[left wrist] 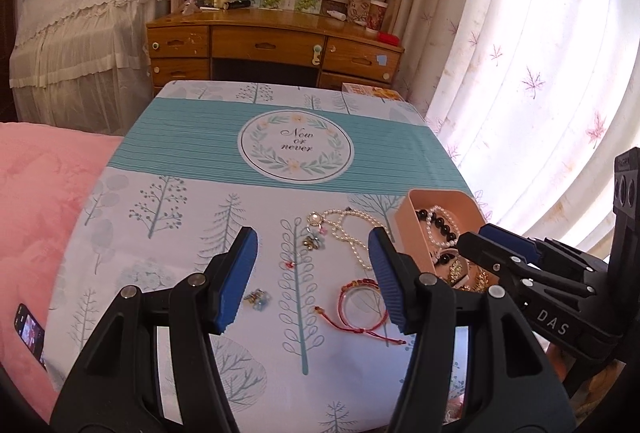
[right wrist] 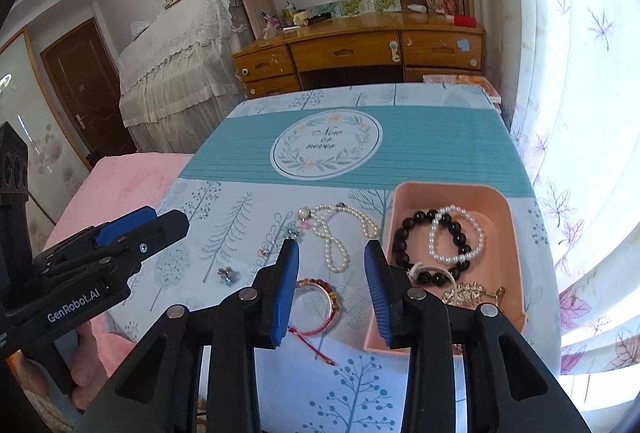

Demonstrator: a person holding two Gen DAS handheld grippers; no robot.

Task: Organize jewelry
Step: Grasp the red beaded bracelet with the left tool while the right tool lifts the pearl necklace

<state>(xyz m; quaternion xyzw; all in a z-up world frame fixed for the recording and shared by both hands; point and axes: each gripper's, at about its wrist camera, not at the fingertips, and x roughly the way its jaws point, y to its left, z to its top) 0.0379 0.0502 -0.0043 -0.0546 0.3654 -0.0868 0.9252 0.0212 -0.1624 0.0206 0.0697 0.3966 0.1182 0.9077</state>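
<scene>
Pink tray [right wrist: 516,233] contents show fully only from the right; both tongs [left wrist: 312,273] [right wrist: 332,285] released, empty.

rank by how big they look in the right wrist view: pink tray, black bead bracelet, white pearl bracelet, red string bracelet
1. pink tray
2. black bead bracelet
3. white pearl bracelet and red string bracelet: look alike; the red one is partly hidden and nearer, so unranked.

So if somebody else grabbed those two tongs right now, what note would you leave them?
Left tongs: open, empty, above the cloth.
Right tongs: open, empty, at the pink tray's near-left corner.
Done: black bead bracelet, white pearl bracelet and gold pieces lie in the tray.
Left on the tablecloth: pearl necklace, red string bracelet, several small charms.
</scene>
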